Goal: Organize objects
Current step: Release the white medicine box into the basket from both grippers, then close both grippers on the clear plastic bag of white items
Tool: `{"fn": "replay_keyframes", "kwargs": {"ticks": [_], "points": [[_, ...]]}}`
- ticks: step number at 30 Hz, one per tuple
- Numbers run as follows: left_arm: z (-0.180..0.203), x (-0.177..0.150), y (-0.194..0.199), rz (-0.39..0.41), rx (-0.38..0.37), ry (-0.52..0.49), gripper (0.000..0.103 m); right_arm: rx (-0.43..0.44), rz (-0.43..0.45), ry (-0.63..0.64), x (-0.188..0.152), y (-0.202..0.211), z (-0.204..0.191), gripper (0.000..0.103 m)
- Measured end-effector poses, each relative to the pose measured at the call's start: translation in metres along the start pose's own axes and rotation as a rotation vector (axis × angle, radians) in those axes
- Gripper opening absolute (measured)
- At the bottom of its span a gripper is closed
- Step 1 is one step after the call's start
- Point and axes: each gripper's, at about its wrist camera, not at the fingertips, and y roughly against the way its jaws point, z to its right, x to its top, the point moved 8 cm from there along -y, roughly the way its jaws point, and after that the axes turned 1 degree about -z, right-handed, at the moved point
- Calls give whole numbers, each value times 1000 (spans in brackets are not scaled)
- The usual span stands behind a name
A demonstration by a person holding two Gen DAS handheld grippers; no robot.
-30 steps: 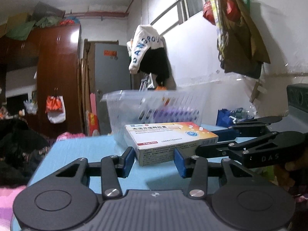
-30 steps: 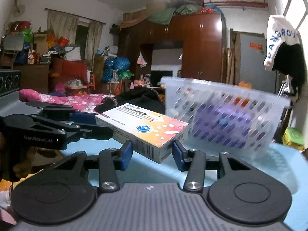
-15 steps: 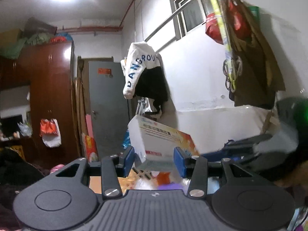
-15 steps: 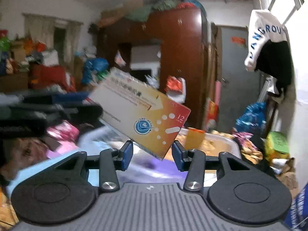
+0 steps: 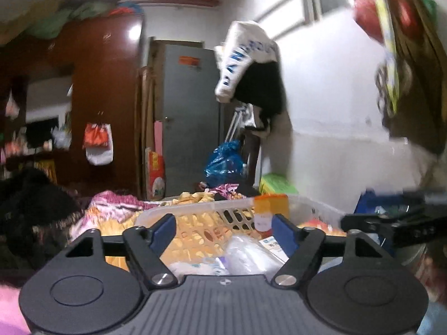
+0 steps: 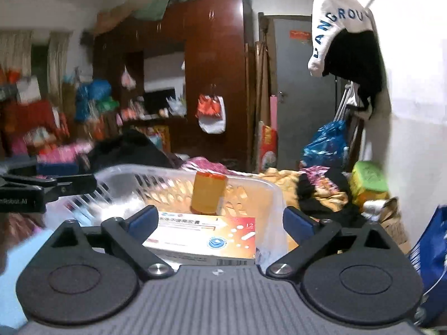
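Note:
A white and orange medicine box (image 6: 205,237) lies flat inside the clear plastic basket (image 6: 259,182), below my right gripper (image 6: 220,219), which is open over it with its fingers apart from the box. An orange bottle (image 6: 208,192) stands in the basket behind the box. My left gripper (image 5: 225,230) is open and empty above the same basket (image 5: 195,209). There I see the orange bottle (image 5: 271,212), a corner of the box (image 5: 275,247) and a clear plastic bag (image 5: 248,256). The other gripper shows at each view's edge.
The basket stands on a light blue table (image 6: 16,248). Behind it are piled clothes (image 6: 321,192), a blue bag (image 6: 325,142), a brown wardrobe (image 6: 218,69) and a grey door (image 5: 190,111). A white wall (image 5: 335,111) runs along the right.
Both grippers carried the medicine box up and over the basket, then opened. The box now lies inside the basket, and both grippers are empty.

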Motion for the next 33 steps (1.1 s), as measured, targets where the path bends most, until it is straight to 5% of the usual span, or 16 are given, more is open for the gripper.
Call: {"fn": "replay_keyframes", "kwargs": {"ticks": [6, 8, 10, 16, 23, 33], "points": [[-11, -39, 64, 13, -49, -37, 89, 40, 79, -80, -27, 46, 1, 103], [-15, -59, 75, -29, -25, -60, 89, -6, 118, -136, -40, 57, 11, 103], [-24, -84, 72, -131, 22, -58, 89, -19, 59, -167, -57, 53, 14, 103], [-28, -129, 39, -337, -28, -57, 88, 56, -186, -181, -103, 22, -4, 103], [-31, -142, 32, -411, -84, -44, 88, 164, -271, -123, -125, 16, -32, 94], [-11, -144, 22, -440, -73, -143, 83, 91, -268, 46, -137, 22, -57, 64]]}}
